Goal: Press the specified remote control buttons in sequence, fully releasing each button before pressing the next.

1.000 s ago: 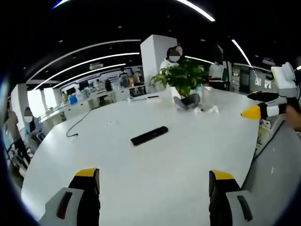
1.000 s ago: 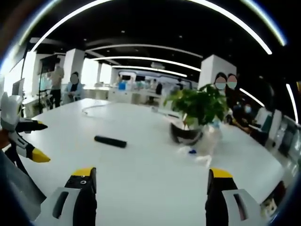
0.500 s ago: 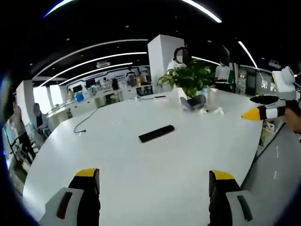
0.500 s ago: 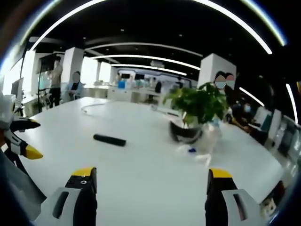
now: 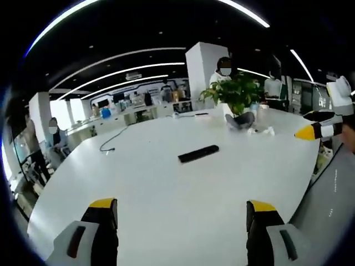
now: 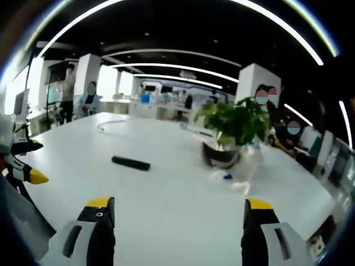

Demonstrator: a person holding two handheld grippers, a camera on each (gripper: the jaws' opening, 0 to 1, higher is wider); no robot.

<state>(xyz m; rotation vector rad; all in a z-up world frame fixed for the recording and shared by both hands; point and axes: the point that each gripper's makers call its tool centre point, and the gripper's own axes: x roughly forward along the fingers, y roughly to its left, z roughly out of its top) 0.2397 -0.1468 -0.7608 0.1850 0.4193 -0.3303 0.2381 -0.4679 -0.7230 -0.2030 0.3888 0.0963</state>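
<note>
Looking along the left gripper [image 5: 181,213] in the left gripper view, its two yellow-tipped jaws stand wide apart with nothing between them, raised over the near edge of a large white table [image 5: 166,188]. The black remote control [image 5: 198,153] lies flat toward the middle of the table, well ahead of the jaws and apart from everything else. Further on, toward the far edge, a potted plant [image 5: 238,98] stands with some small white items beside it, and a dark cable [image 5: 113,139] trails over the far left part of the table. The right gripper [image 5: 320,123] comes in over the table's right edge, its jaws parted and empty. In the right gripper view, that gripper's [image 6: 176,213] own jaws are likewise spread wide, holding nothing, above the table's [image 6: 166,188] near edge. The remote control [image 6: 130,163] lies ahead and left of centre, the potted plant [image 6: 232,130] to its right near crumpled clear wrapping [image 6: 241,172], and the left gripper [image 6: 25,163] shows by the left edge, jaws open.
</note>
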